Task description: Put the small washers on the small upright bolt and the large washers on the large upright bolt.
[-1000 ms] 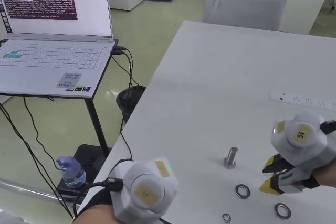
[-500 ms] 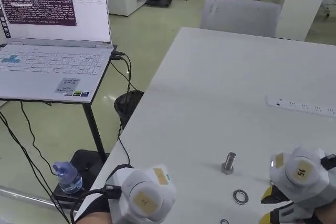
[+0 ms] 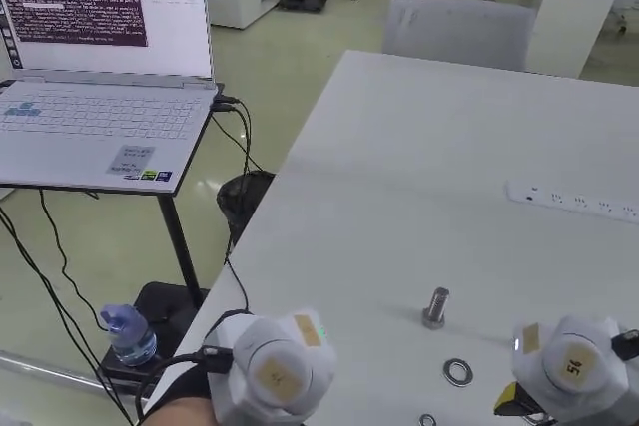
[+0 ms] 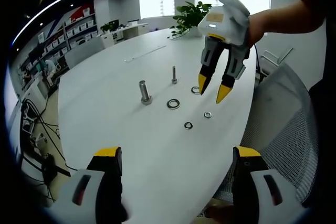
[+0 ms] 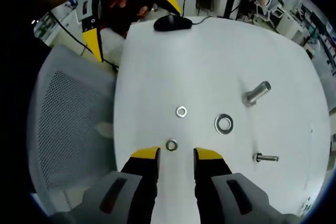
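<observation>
The right gripper (image 5: 176, 154), jaws a little apart and holding nothing, has a small washer (image 5: 171, 145) just before its tips on the white table (image 5: 210, 51), with a second small washer (image 5: 181, 112), a large washer (image 5: 223, 124), the large bolt (image 5: 256, 93) and the small bolt (image 5: 266, 158) beyond (the left gripper (image 4: 177, 153) is wide open, also empty).

Open laptop (image 3: 100, 117), water bottle (image 3: 130, 334) on floor, power strip (image 3: 574, 202), grey chair (image 3: 454, 32)

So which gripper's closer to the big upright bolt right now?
Right. The right gripper hangs over the washers just beside the large bolt; the left gripper is back at the table edge, farther from it.
</observation>
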Demonstrator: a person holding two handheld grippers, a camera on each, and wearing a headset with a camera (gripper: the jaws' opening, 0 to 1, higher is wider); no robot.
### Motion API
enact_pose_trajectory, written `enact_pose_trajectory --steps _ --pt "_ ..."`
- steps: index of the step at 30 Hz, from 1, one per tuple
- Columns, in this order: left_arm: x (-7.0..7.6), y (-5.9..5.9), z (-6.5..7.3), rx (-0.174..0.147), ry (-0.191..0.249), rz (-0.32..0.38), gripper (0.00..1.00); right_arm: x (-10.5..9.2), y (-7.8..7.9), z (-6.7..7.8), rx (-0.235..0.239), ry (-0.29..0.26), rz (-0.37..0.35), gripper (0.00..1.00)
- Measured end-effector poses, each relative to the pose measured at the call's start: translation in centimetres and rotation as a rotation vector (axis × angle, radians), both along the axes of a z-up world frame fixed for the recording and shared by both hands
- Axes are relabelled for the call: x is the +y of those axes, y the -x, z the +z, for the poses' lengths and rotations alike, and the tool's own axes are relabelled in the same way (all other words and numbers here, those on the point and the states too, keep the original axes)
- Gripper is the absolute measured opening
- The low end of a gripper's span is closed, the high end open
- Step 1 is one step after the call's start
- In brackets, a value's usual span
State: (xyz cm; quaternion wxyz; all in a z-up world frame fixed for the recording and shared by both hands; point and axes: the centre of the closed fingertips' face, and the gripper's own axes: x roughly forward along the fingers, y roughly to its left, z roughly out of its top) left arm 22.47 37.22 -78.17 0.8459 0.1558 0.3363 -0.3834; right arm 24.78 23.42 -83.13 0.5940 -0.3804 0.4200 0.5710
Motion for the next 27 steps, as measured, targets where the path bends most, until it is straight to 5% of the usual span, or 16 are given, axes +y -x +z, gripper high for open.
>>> enact_pose_trajectory --steps 18,27 --pt "-0.1 -0.2 0.2 -0.009 0.002 -0.004 0.86 -0.3 0.4 -4.2 -0.024 0.036 0.023 0.26" --pt "0.0 -0.2 0.1 -0.006 0.003 -0.003 0.85 0.0 0.5 -4.8 -0.029 0.04 0.034 0.26"
